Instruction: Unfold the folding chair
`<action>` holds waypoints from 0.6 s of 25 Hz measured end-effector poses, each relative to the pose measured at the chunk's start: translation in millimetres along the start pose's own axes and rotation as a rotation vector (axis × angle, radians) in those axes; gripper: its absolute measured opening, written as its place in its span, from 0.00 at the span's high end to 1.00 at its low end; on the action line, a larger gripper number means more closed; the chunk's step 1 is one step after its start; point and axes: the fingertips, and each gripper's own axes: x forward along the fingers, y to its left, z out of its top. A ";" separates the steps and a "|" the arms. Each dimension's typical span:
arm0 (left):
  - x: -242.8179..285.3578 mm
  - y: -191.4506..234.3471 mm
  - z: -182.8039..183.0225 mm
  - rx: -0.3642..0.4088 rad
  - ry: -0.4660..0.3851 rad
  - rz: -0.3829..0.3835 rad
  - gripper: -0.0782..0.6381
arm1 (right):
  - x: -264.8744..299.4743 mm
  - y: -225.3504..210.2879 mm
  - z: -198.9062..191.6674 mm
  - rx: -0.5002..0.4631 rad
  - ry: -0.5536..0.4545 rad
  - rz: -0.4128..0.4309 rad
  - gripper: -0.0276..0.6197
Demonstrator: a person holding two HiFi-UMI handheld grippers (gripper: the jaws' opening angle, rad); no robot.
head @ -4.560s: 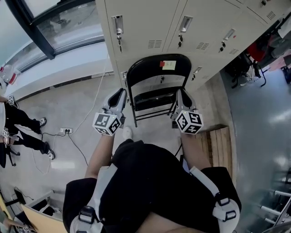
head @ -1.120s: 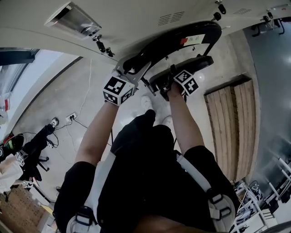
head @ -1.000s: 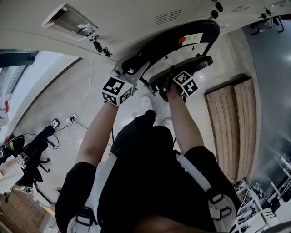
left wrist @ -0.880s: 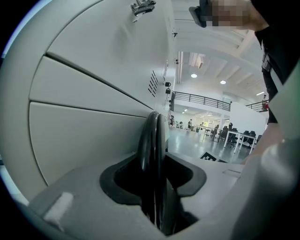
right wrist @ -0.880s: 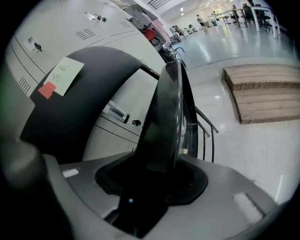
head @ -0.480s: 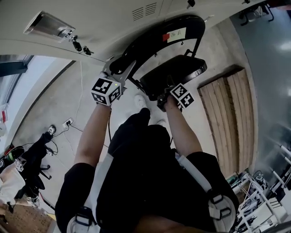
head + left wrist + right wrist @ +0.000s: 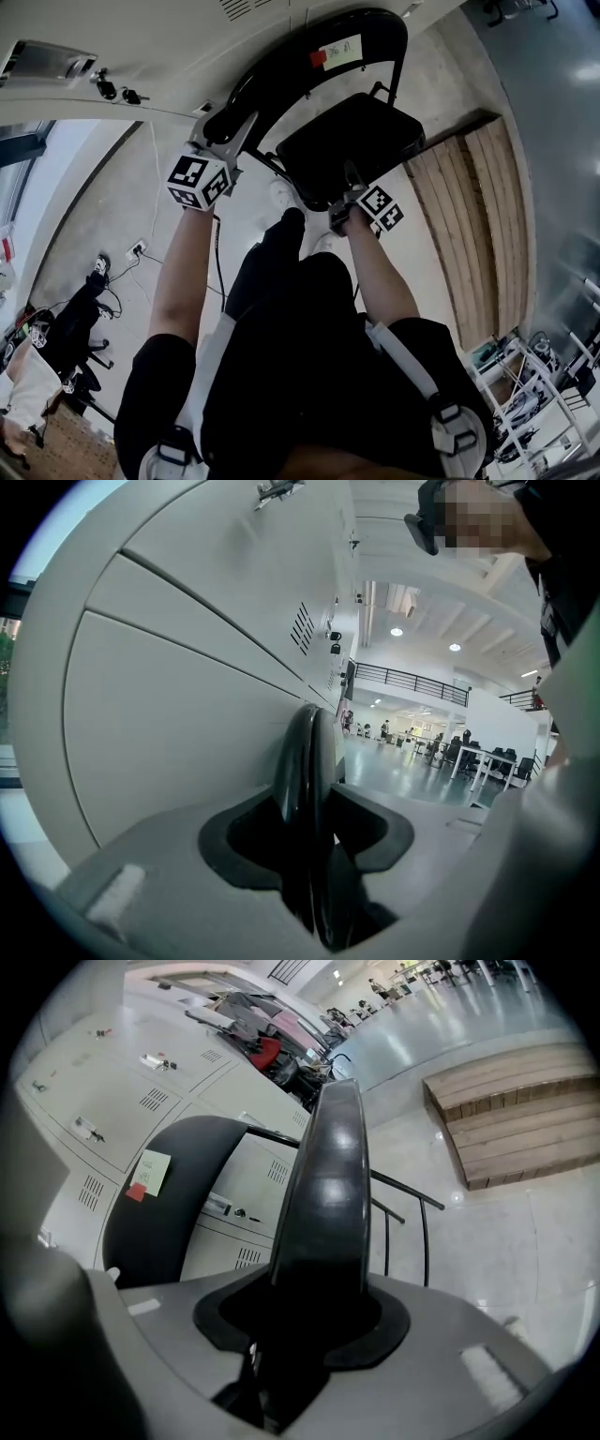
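Observation:
The black folding chair stands in front of the grey lockers (image 7: pixel 141 47), with a yellow note (image 7: pixel 339 52) on its backrest (image 7: pixel 309 66). Its seat (image 7: pixel 347 141) is swung out from the backrest, close to flat. My left gripper (image 7: pixel 223 131) is shut on the backrest's left edge, which shows as a thin black rim (image 7: pixel 309 780) in the left gripper's (image 7: pixel 311 855) notch. My right gripper (image 7: pixel 349 199) holds the seat's front edge (image 7: pixel 323 1194). In its own view the right gripper (image 7: pixel 309 1335) has that edge filling its notch, and the jaws are opening a little.
A low wooden platform (image 7: pixel 478 206) lies on the floor right of the chair. Lockers (image 7: pixel 187 667) rise just behind the backrest. A cable and wall socket (image 7: pixel 138 248) lie on the floor at left. Another person (image 7: pixel 56 347) stands at lower left.
The seat has swung away from the backrest and opened wider. My right gripper came toward me with the seat's front edge. The left gripper stayed on the backrest.

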 end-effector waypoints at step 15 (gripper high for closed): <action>3.9 -29.1 -16.0 0.053 -0.031 -0.014 0.65 | -38.5 -109.8 -39.8 0.127 0.078 0.002 0.62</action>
